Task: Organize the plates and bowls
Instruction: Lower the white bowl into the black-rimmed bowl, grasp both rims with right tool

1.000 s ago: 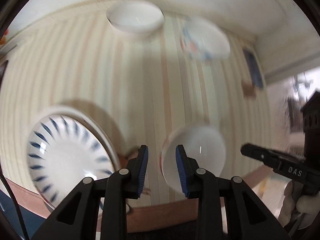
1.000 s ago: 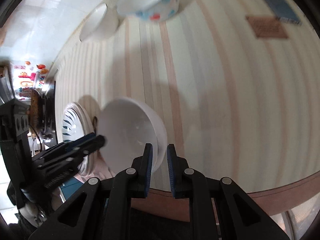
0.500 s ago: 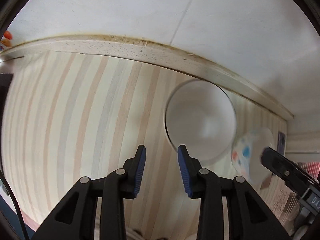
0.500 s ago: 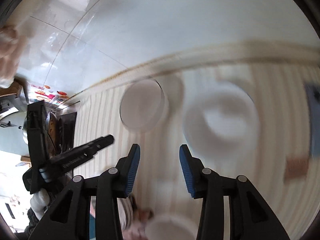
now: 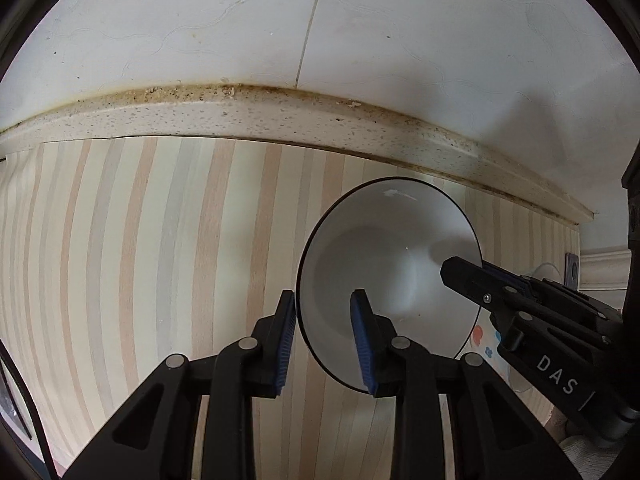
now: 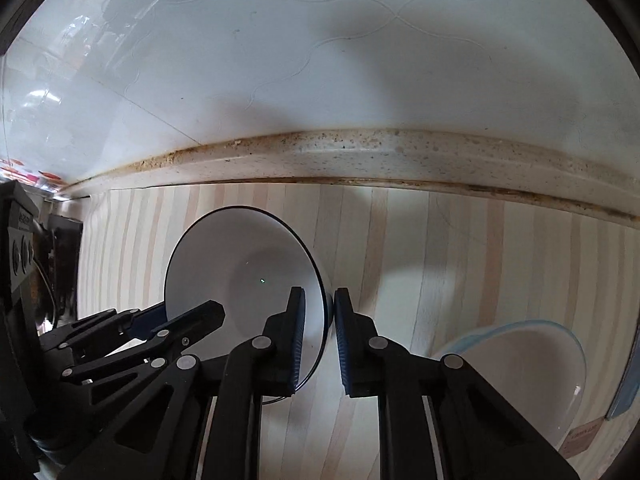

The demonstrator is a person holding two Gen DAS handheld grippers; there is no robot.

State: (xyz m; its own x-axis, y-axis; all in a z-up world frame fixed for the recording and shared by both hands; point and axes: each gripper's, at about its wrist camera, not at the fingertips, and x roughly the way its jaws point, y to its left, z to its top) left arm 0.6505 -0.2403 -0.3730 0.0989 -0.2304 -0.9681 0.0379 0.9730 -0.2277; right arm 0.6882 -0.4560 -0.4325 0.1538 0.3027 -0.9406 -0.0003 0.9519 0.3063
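A white bowl with a thin dark rim (image 5: 396, 264) stands on the striped counter near the back wall. My left gripper (image 5: 325, 334) is open, with its fingers on either side of the bowl's left rim. My right gripper (image 6: 320, 332) straddles the same bowl's (image 6: 244, 268) right rim, its jaws narrow; whether they touch the rim I cannot tell. A second bowl with a blue rim and coloured spots (image 6: 520, 364) stands to the right; it also shows in the left wrist view (image 5: 486, 340), mostly hidden behind the right gripper.
The speckled stone backsplash ledge (image 5: 280, 120) and white tiled wall (image 5: 320, 32) run close behind the bowls. A dark appliance (image 6: 60, 264) stands at the counter's left end. A blue object (image 6: 628, 384) lies at the far right.
Both grippers have moved forward to the white bowl by the wall and now straddle its rim from opposite sides. The right gripper's jaws have narrowed. The blue-patterned plate is out of view.
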